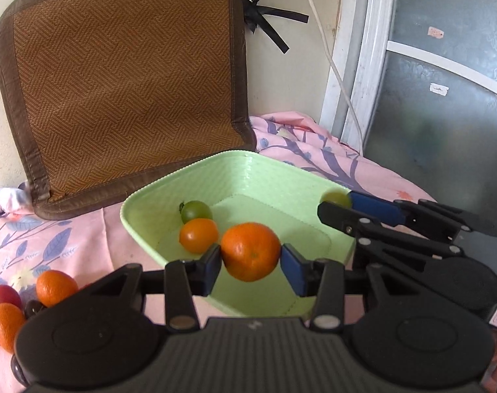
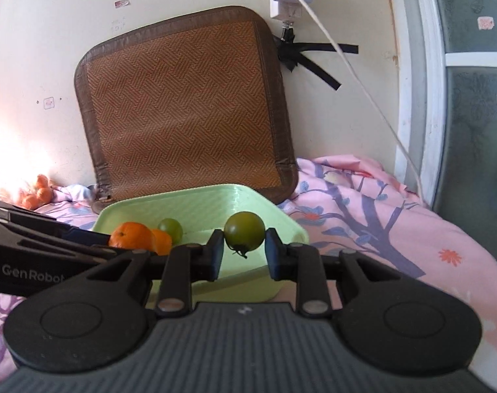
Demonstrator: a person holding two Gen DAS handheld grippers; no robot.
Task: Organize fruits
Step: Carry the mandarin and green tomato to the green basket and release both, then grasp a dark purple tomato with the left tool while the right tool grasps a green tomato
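Note:
A light green tray [image 1: 140,222] sits on the pink floral cloth. Over its near part, my left gripper [image 1: 250,263] is shut on a mandarin orange [image 1: 250,251]. In the tray lie a smaller orange fruit [image 1: 198,235] and a green tomato [image 1: 196,211]. My right gripper [image 2: 243,253] is shut on another green tomato [image 2: 244,231], held above the tray [image 2: 287,226]. From the left wrist view that gripper [image 1: 338,209] comes in from the right over the tray's rim. The held mandarin [image 2: 130,235] and the tray's green tomato [image 2: 171,229] show in the right wrist view too.
Loose fruits lie on the cloth left of the tray: an orange [image 1: 55,287], a red tomato [image 1: 7,294], another orange [image 1: 8,326]. More oranges [image 2: 39,193] sit by the wall. A woven brown mat [image 1: 124,75] leans behind the tray. A white cable [image 1: 330,59] hangs beside a glass door [image 1: 445,98].

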